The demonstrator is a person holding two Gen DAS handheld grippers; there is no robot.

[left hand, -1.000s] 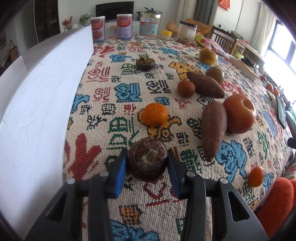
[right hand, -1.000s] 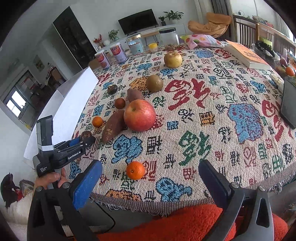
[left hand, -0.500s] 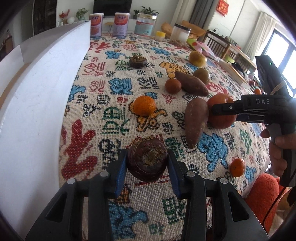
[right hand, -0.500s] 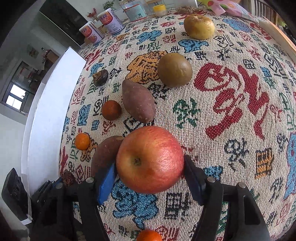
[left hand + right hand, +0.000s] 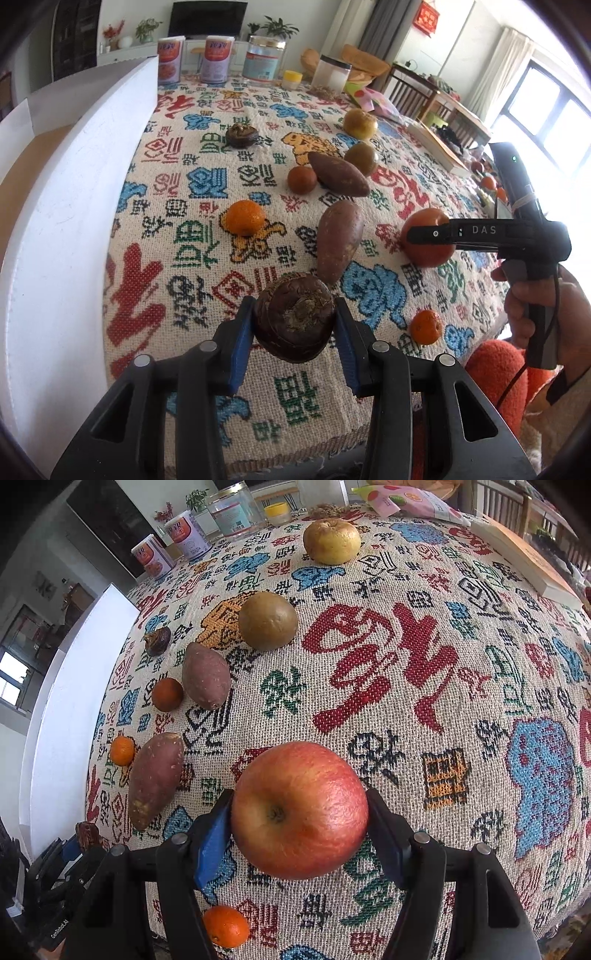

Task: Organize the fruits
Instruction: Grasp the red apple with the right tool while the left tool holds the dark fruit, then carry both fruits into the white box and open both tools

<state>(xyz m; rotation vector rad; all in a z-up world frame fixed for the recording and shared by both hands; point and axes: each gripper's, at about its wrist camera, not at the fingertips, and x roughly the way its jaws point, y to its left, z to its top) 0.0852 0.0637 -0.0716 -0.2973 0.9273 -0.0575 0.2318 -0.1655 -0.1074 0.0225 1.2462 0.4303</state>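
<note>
My left gripper (image 5: 293, 334) is shut on a dark brown round fruit (image 5: 295, 317), held a little above the patterned tablecloth (image 5: 192, 236) near its front edge. My right gripper (image 5: 299, 825) is shut on a red apple (image 5: 299, 808), its pads pressed against both sides. In the left wrist view the same apple (image 5: 424, 254) shows at the right behind the right gripper's black body. Loose on the cloth lie two sweet potatoes (image 5: 340, 243) (image 5: 338, 173), a tangerine (image 5: 245, 217), a smaller tangerine (image 5: 425, 326), a second dark fruit (image 5: 242, 134) and a yellow apple (image 5: 331, 541).
A tall white board (image 5: 74, 203) borders the table's left side. Cans (image 5: 170, 61) and jars (image 5: 264, 59) line the far edge. A book (image 5: 524, 557) lies at the far right. An orange cushion (image 5: 495, 373) sits below the front edge, by a person's hand (image 5: 532, 306).
My right gripper came in over the red apple, from wide open, and closed on it. My left gripper rose and drew back a little with the dark fruit in it.
</note>
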